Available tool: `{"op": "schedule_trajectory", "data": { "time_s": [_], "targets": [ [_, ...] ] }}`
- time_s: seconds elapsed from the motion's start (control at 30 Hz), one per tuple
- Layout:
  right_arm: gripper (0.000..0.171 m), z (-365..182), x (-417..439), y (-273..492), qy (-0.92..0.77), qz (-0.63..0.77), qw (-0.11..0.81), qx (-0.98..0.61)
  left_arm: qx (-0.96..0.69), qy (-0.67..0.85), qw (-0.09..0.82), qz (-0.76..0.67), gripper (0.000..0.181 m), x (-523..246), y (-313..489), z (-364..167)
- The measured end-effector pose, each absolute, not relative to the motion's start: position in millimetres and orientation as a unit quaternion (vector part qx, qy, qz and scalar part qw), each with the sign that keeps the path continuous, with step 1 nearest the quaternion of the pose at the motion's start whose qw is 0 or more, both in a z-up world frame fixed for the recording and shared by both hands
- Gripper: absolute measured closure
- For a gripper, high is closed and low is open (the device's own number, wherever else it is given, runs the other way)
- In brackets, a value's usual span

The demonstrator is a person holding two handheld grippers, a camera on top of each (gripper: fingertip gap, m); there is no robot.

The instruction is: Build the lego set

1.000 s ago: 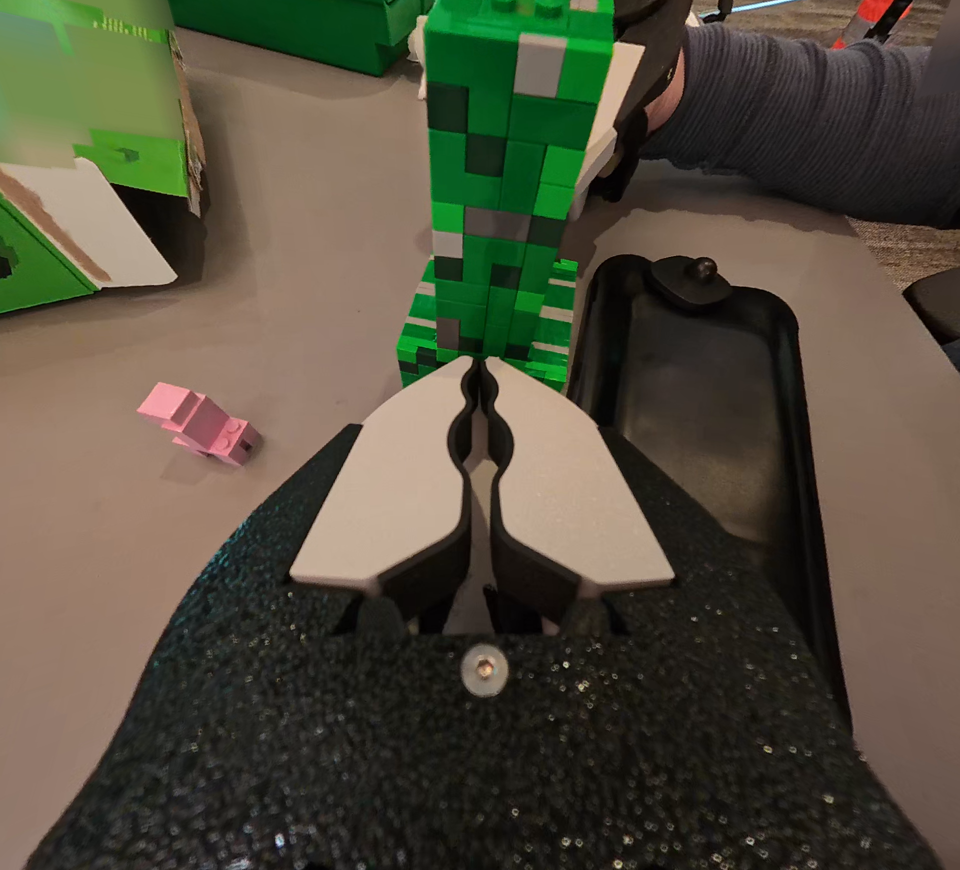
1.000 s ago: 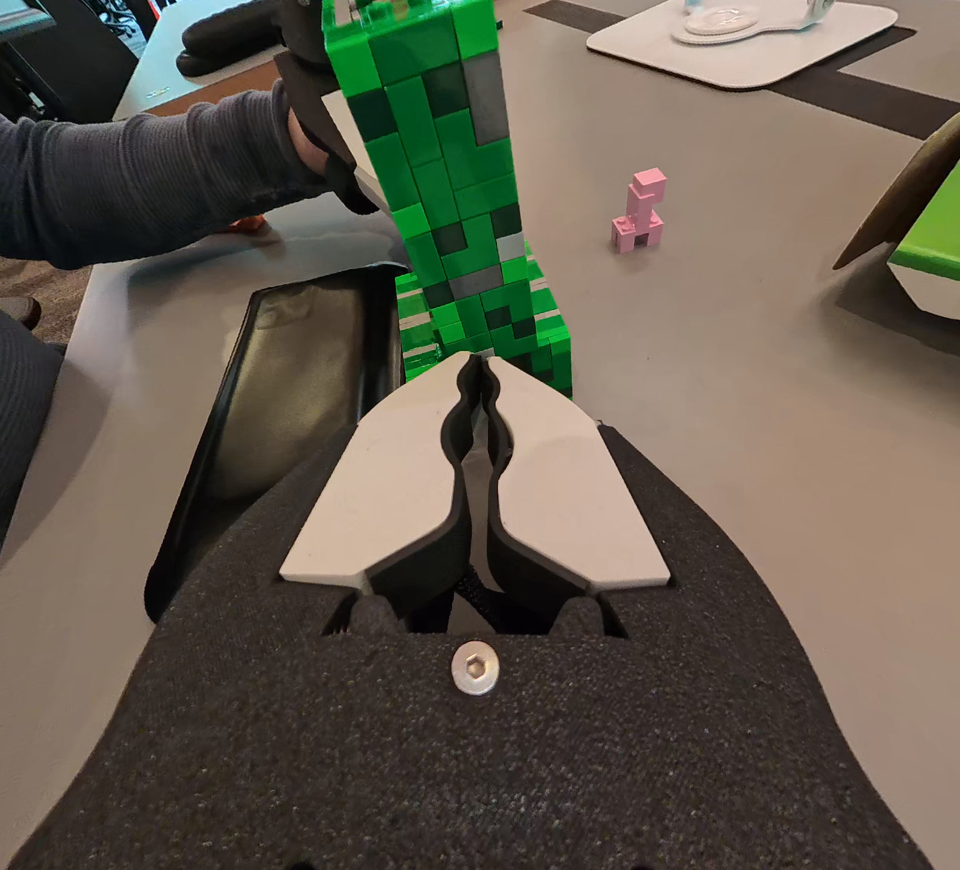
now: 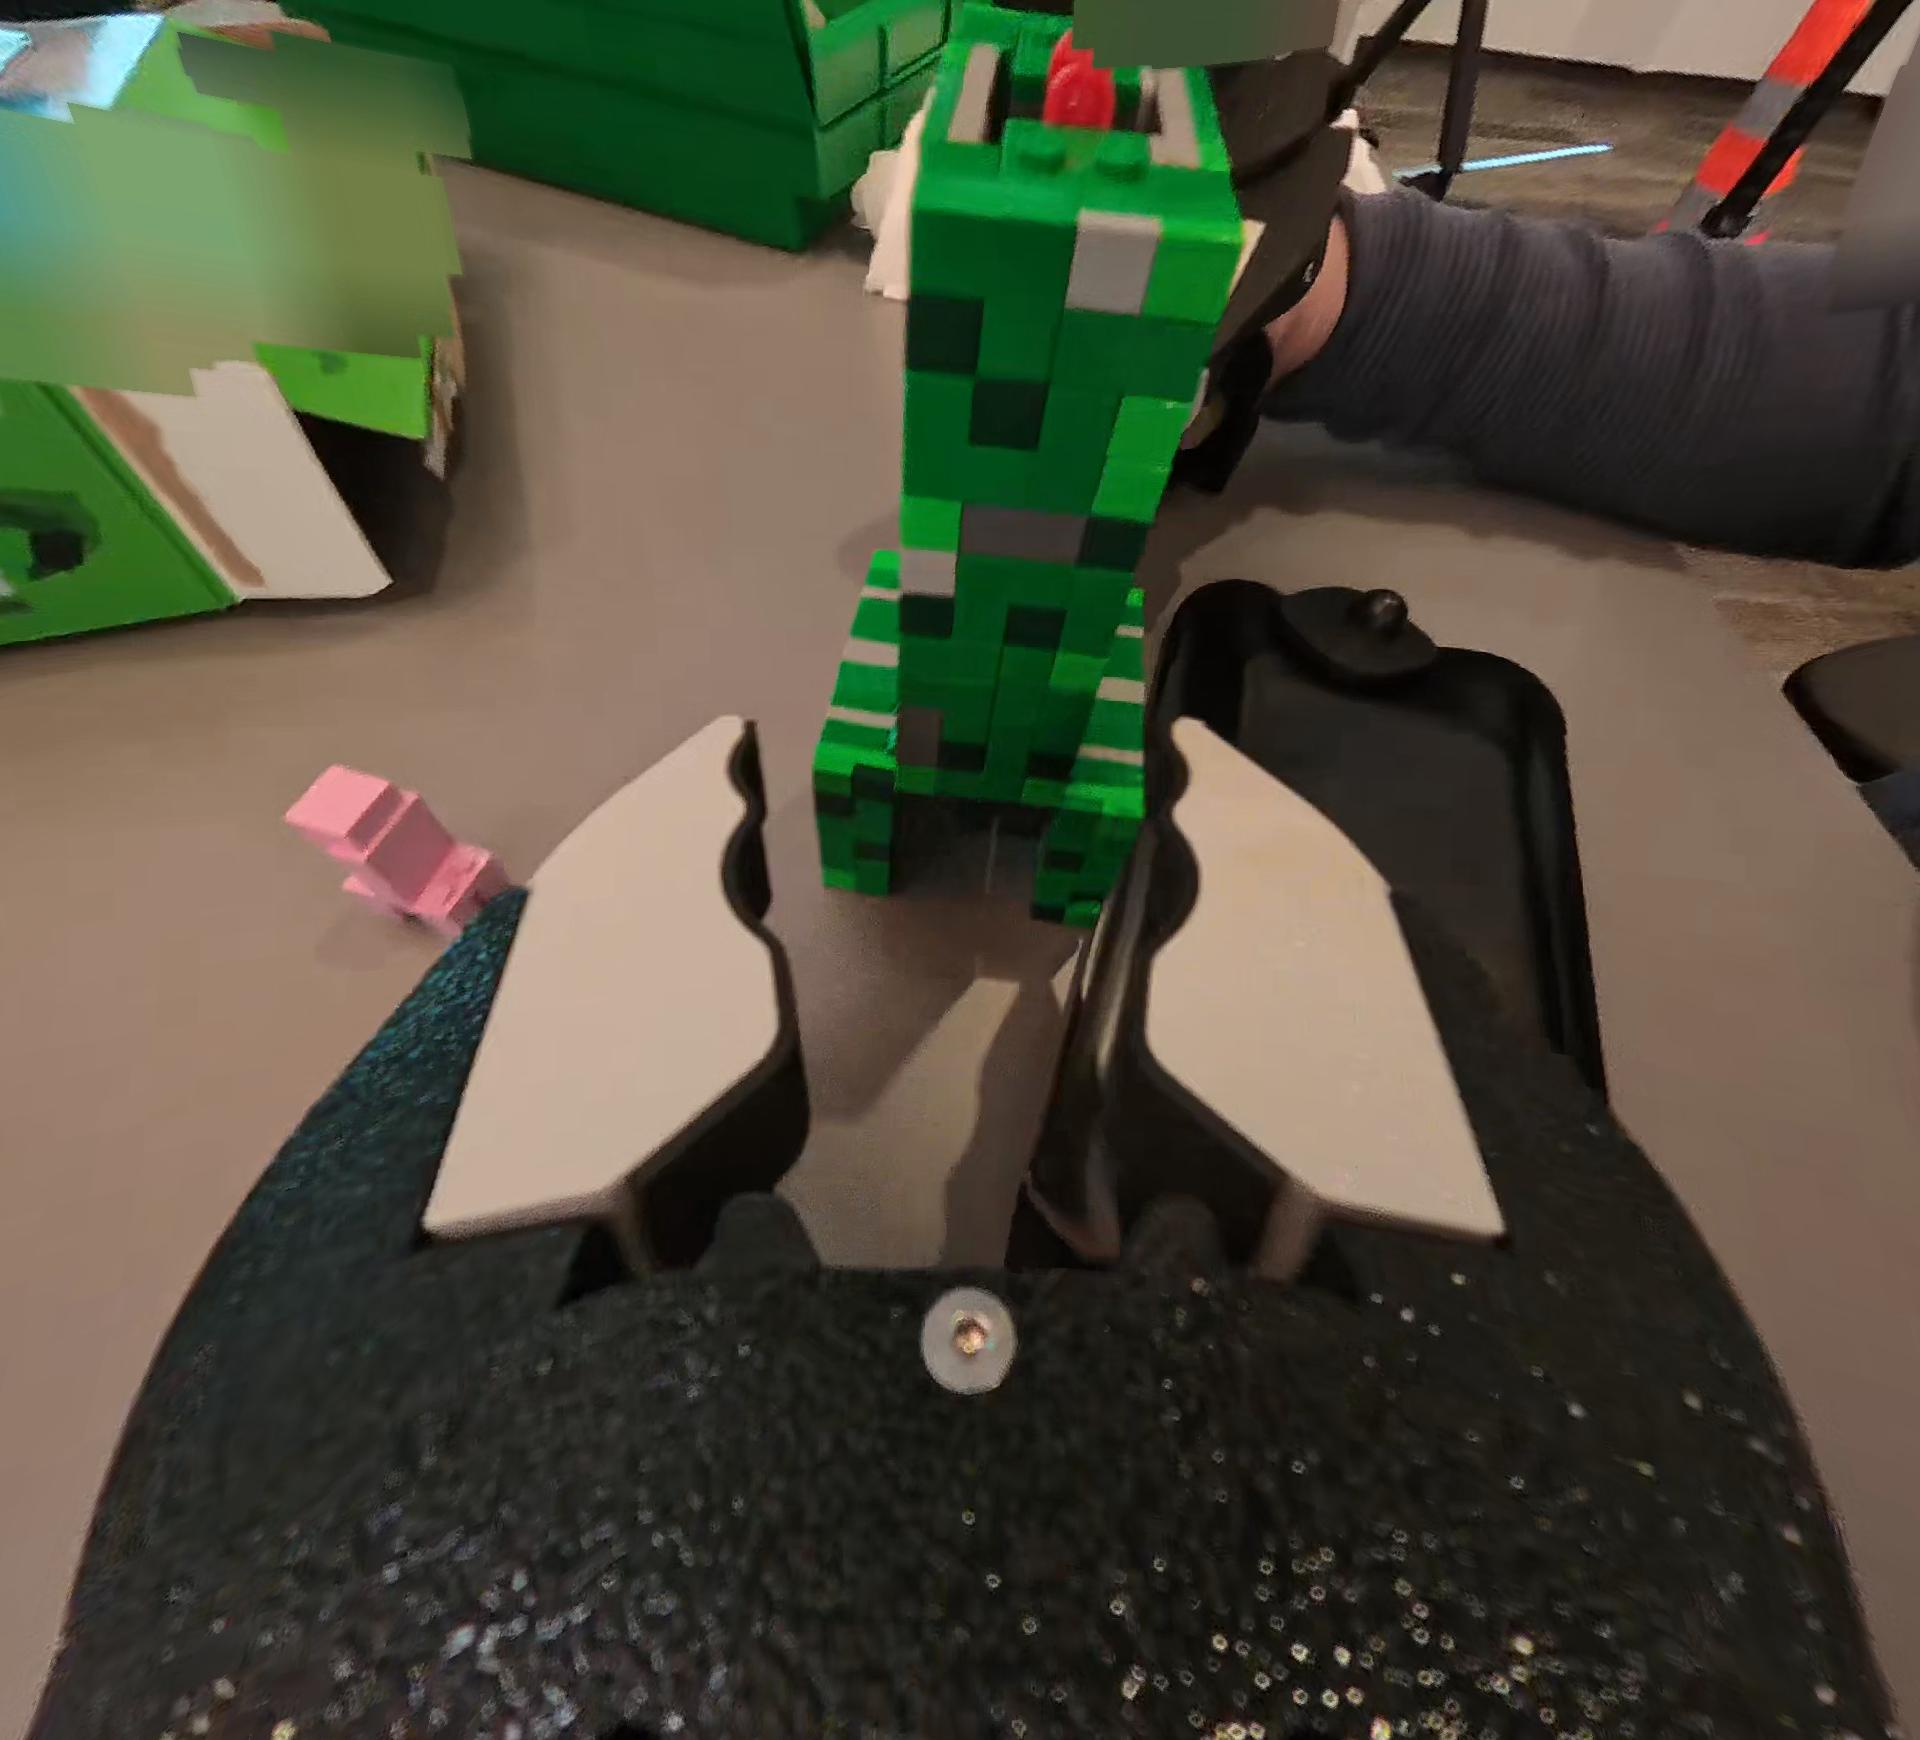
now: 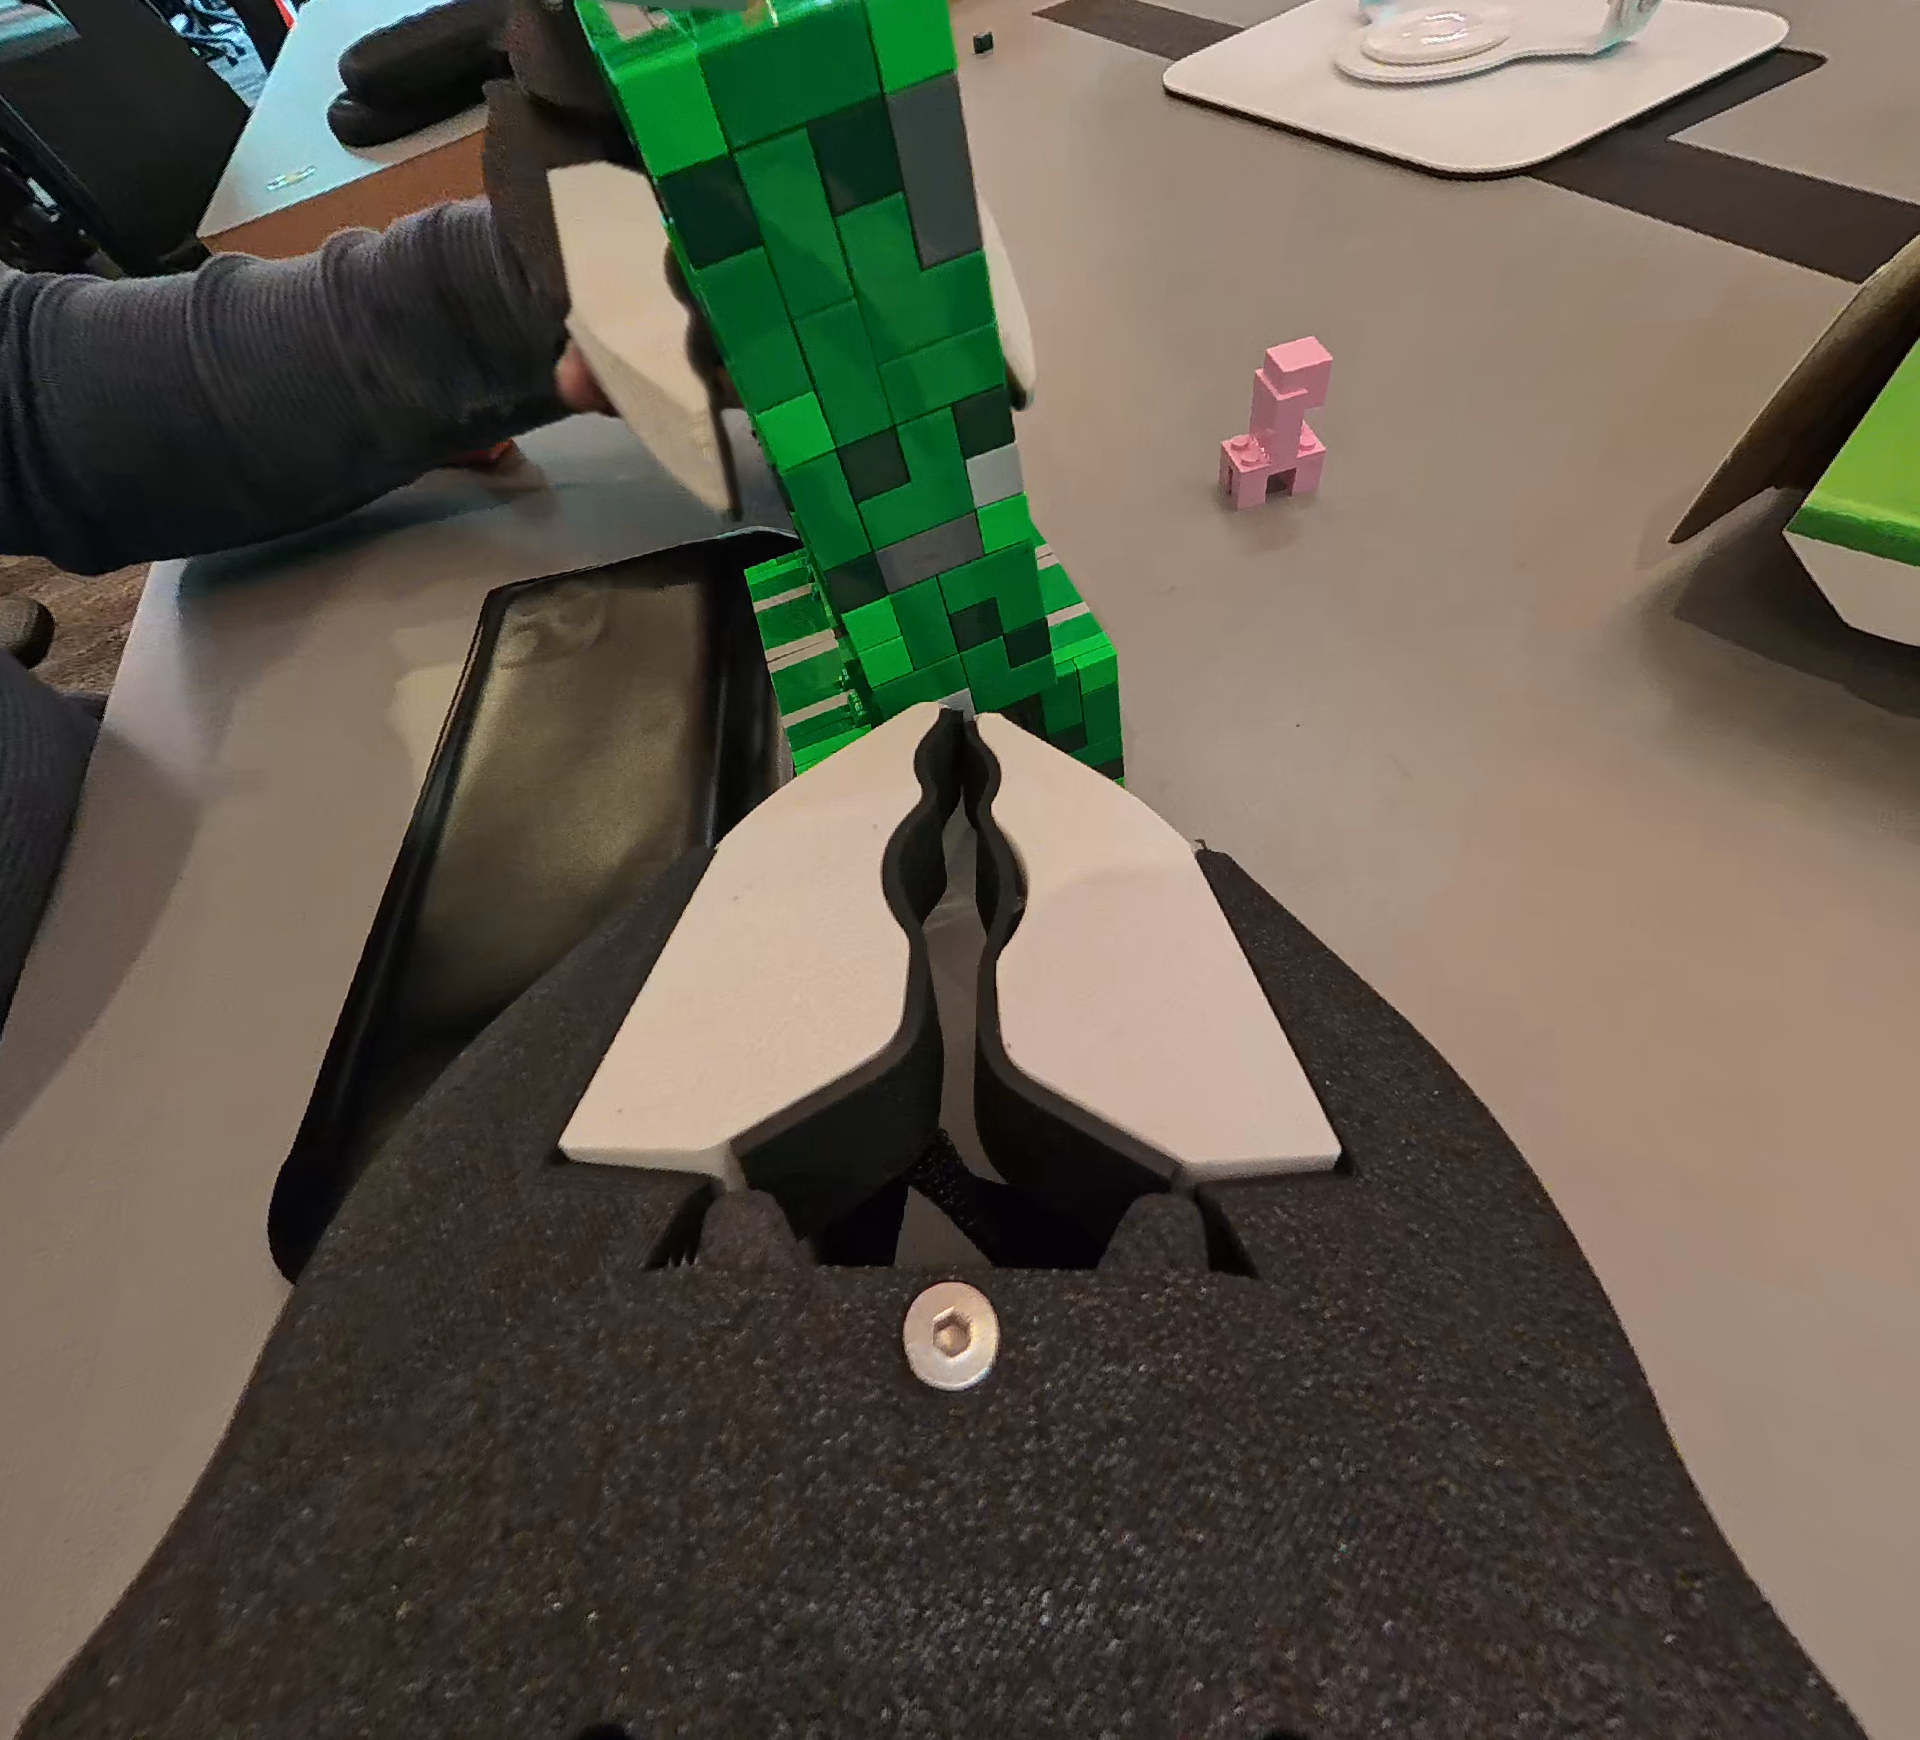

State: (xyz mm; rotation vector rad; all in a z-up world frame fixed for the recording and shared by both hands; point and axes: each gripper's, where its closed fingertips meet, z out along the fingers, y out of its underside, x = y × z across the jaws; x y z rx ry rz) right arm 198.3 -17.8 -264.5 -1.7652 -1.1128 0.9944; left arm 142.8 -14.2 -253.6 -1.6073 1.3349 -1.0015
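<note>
The tall green brick tower, open-topped with a red piece inside, stood upright on the grey table, just beside a shallow black plastic tray's long edge. The left gripper was spread wide, flanking the tower unclamped, probably ready to steady it. The right gripper was closed on nothing, tips at the tower's side, likely bracing it. A small pink brick pig sat well apart.

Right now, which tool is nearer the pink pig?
Left. The pink pig sits just beside the left tool; the right tool has it farther off, ahead and rightward.
</note>
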Motion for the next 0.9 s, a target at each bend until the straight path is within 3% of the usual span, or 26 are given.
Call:
{"op": "schedule_trajectory", "data": {
  "time_s": [0.07,0.23,0.57,0.73,0.9],
  "targets": [
    [0.171,-264,198,-18,-0.442,0.395,0.403,-0.698,-0.628,0.541,0.396,-0.395,0.101,154,-18,-254],
    [0.171,-264,198,-19,-0.445,0.4,0.4,-0.694,-0.62,0.578,0.392,-0.358,0.12,172,-16,-257],
    [0.171,-263,196,-19,-0.452,0.407,0.395,-0.689,-0.619,0.583,0.377,-0.368,0.127,155,-16,-259],
    [0.171,-264,195,-20,-0.461,0.412,0.389,-0.683,-0.602,0.581,0.365,-0.41,0.12,149,-19,-253],
    [0.171,-264,194,-20,-0.466,0.413,0.388,-0.679,-0.582,0.612,0.366,-0.391,0.133,167,-23,-258]
  ]
}}
